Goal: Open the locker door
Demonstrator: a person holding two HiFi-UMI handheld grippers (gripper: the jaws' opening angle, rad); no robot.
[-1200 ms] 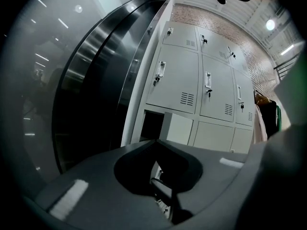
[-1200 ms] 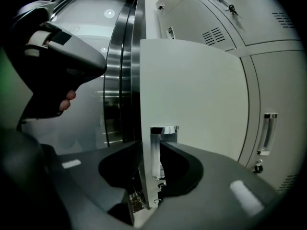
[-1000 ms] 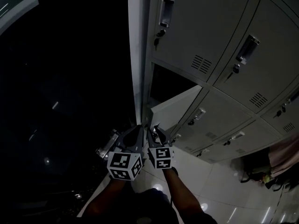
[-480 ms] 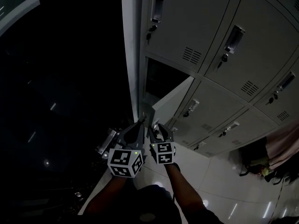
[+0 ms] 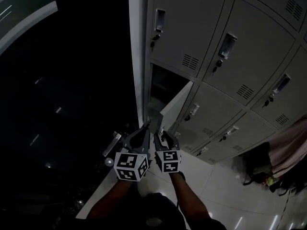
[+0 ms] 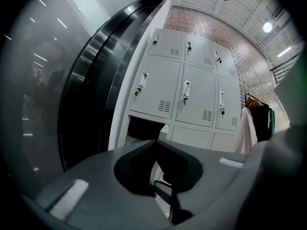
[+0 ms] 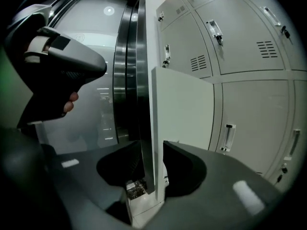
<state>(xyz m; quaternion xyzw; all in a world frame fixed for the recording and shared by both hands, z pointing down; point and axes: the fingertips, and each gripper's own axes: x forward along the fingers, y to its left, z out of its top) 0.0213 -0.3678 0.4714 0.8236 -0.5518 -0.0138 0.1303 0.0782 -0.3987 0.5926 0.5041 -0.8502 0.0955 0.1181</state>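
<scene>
The right tool (image 7: pixel 152 145) straddles the free edge of the half-open door (image 7: pixel 182 109). Its jaws have just been opening and sit slack around the edge. The left tool (image 6: pixel 156 141), just beside it, is closed on nothing.

We have swung the locker door (image 5: pixel 175 108) further out from its compartment, so in the head view it now shows more edge-on. The jaws of our right tongs (image 7: pixel 152 150) have just been opening, with the door's edge loose between them. Our left tongs (image 5: pixel 146 127) have drawn back alongside.
</scene>
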